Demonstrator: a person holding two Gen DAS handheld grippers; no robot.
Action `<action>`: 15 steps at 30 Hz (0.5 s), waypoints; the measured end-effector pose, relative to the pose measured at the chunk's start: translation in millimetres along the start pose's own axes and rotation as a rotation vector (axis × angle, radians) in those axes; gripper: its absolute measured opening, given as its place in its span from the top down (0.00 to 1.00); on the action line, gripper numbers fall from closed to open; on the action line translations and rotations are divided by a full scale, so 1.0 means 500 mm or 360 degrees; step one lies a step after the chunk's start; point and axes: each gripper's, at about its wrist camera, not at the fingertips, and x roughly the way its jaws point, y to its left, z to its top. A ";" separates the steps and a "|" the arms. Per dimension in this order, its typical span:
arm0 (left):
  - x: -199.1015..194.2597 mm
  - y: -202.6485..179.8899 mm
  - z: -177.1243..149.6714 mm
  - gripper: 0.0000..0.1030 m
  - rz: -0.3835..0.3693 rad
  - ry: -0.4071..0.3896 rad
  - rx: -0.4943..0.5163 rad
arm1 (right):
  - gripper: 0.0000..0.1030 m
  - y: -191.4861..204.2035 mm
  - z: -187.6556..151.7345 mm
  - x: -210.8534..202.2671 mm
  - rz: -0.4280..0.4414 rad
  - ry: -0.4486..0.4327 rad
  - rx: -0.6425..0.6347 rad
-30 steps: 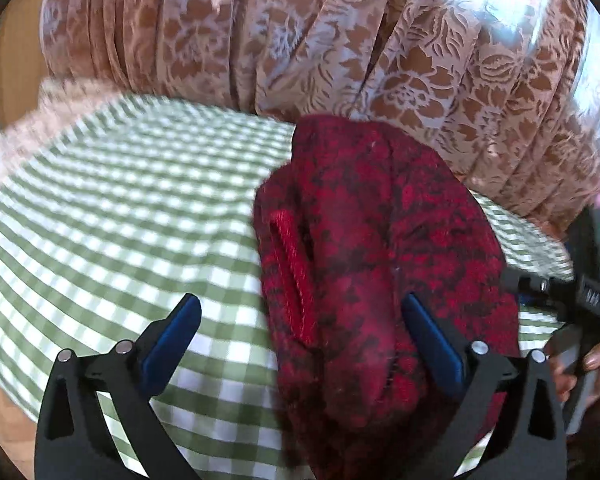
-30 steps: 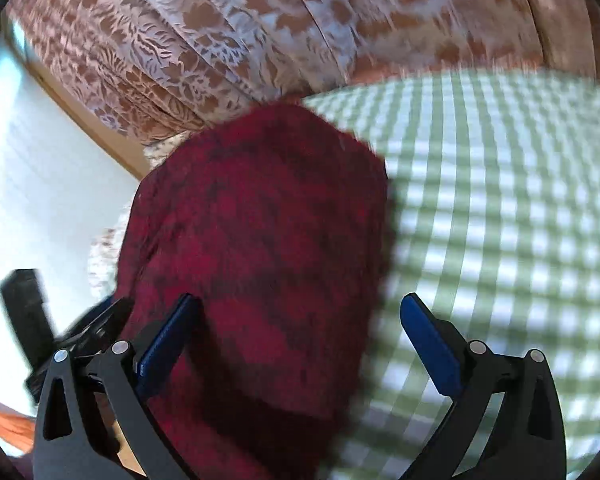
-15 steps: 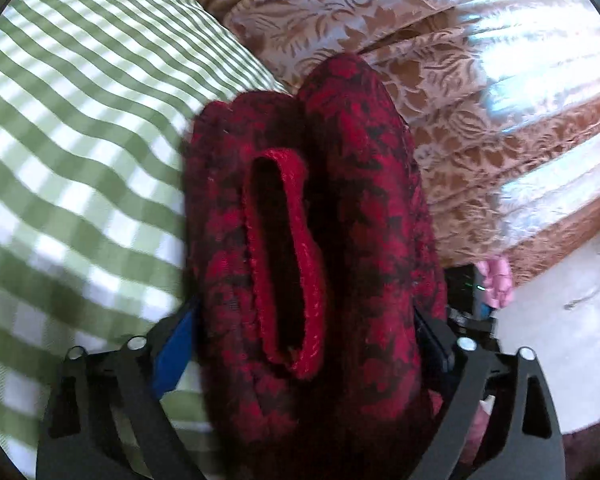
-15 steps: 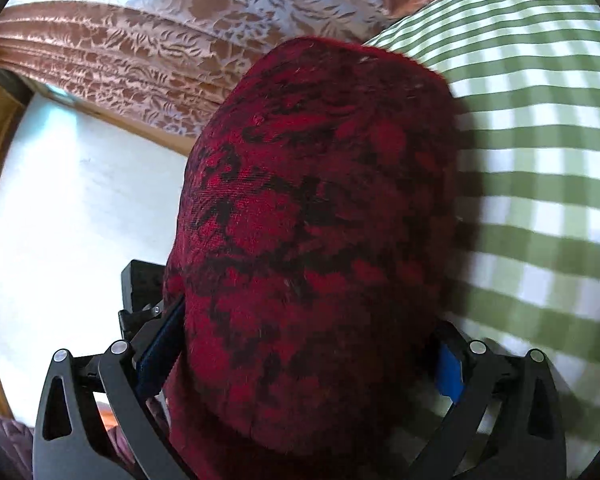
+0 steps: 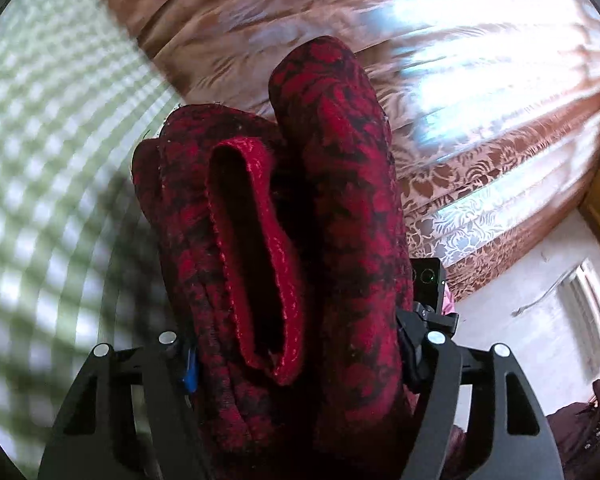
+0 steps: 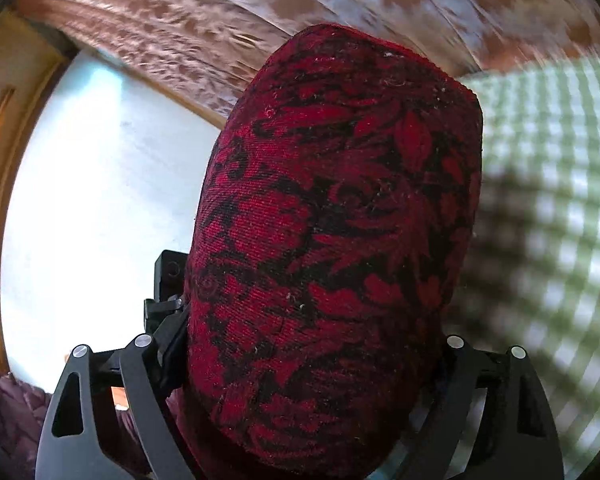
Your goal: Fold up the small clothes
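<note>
One red-and-black garment (image 5: 340,216) (folded thick), two grippers, one green checked cloth (image 5: 40,160), one curtain (image 5: 440,40).

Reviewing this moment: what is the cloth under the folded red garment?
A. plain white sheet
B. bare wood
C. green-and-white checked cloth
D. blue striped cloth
C: in the left wrist view, a green-and-white checked cloth spreads beside and beneath the red-and-black garment; the right wrist view shows the same checks.

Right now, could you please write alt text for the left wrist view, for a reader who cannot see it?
A folded red-and-black patterned garment fills the space between the closing jaws of the left gripper, its red-trimmed opening facing the camera. A blurred green-checked cloth lies left; brown floral curtains hang behind.
</note>
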 end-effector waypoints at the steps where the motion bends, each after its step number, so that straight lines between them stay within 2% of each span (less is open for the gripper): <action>1: 0.006 -0.014 0.025 0.32 0.0013 -0.0009 0.0049 | 0.17 0.003 0.018 -0.003 0.0001 -0.0009 -0.0023; 6: 0.054 -0.026 0.115 0.32 0.0137 0.0000 0.0137 | 0.17 -0.035 0.118 0.015 0.0016 -0.0011 -0.0022; 8: 0.089 -0.002 0.136 0.32 0.0272 0.0047 0.0138 | 0.17 -0.076 0.138 0.028 -0.0017 0.0017 0.0023; 12: 0.182 0.084 0.120 0.30 0.0695 0.0289 0.0094 | 0.16 -0.186 0.137 0.063 -0.0227 0.0120 0.0168; 13: 0.191 0.093 0.113 0.21 0.0700 0.0275 0.0105 | 0.08 -0.218 0.127 0.076 -0.0325 0.0176 0.0213; 15: 0.191 0.085 0.112 0.20 0.0713 0.0246 0.0088 | 0.05 -0.245 0.113 0.070 -0.0306 0.0140 0.0250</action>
